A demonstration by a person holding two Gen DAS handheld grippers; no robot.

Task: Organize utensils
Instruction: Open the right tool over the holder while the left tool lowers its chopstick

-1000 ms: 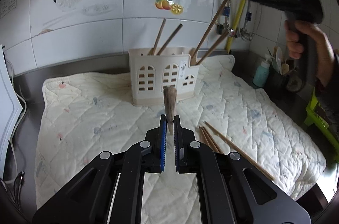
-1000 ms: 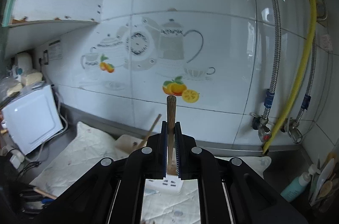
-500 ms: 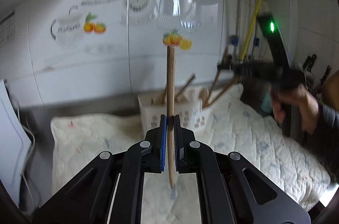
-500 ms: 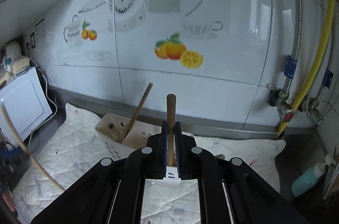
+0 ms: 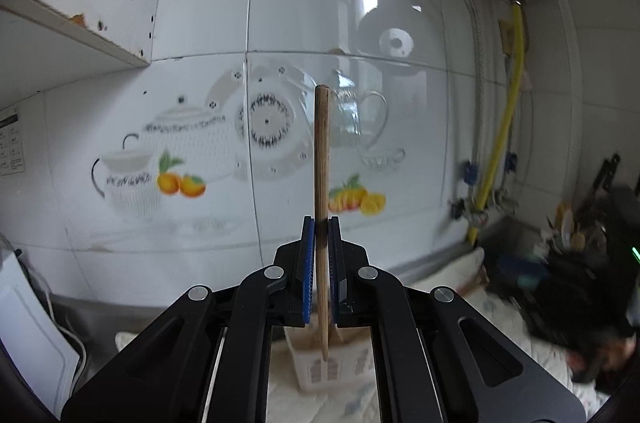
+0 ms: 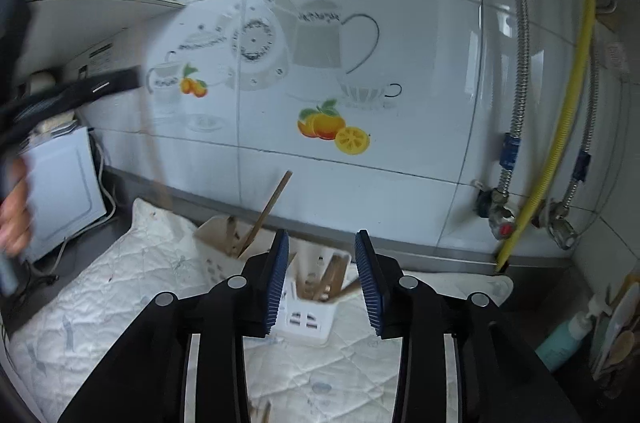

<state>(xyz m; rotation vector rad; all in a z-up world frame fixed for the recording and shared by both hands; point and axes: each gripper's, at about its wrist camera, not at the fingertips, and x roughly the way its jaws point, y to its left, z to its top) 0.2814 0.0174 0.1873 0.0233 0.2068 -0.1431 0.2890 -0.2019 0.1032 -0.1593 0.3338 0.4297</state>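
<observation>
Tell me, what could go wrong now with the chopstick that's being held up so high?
1. The left gripper pinches the chopstick by its lower part, so the long top could swing or slip.
2. The holder already has sticks poking out at angles; the new one might knock them or miss its slot.
3. The right gripper, jaws just opened and nothing between them, hangs right over the holder, so the two could bump.

A wooden chopstick stands upright; others lean inside the white slotted holder on the quilted mat.
</observation>
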